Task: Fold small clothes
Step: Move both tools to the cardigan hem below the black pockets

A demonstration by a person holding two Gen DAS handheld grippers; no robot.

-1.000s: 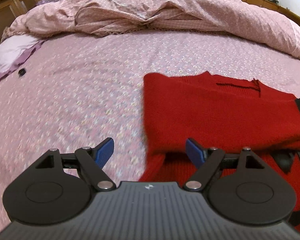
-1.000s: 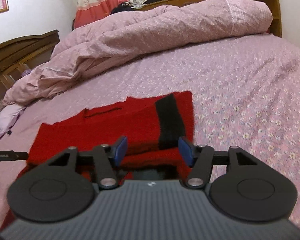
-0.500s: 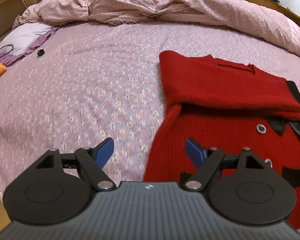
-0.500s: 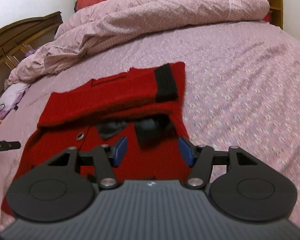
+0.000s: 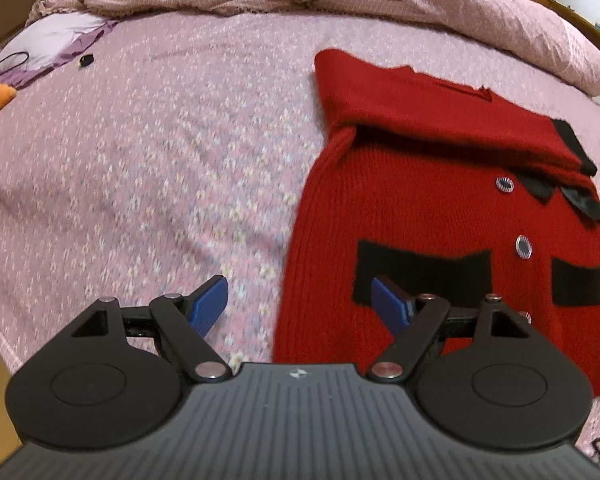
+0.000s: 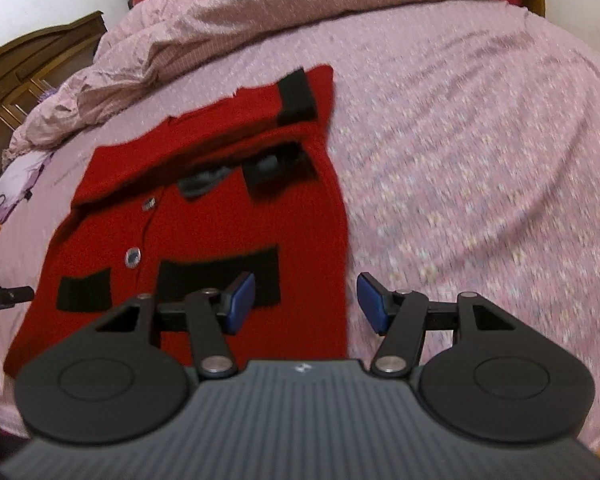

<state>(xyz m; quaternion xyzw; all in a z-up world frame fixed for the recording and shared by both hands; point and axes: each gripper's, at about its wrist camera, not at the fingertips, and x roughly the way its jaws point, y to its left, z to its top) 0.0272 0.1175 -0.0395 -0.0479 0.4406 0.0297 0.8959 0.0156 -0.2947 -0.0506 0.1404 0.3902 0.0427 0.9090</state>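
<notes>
- now the red cardigan lies on the pink bedsheet, its top folded down over the collar.
- left gripper and right gripper have drawn back to the hem corners, jaws spread, empty.
- likely next: fold the hem up.
</notes>
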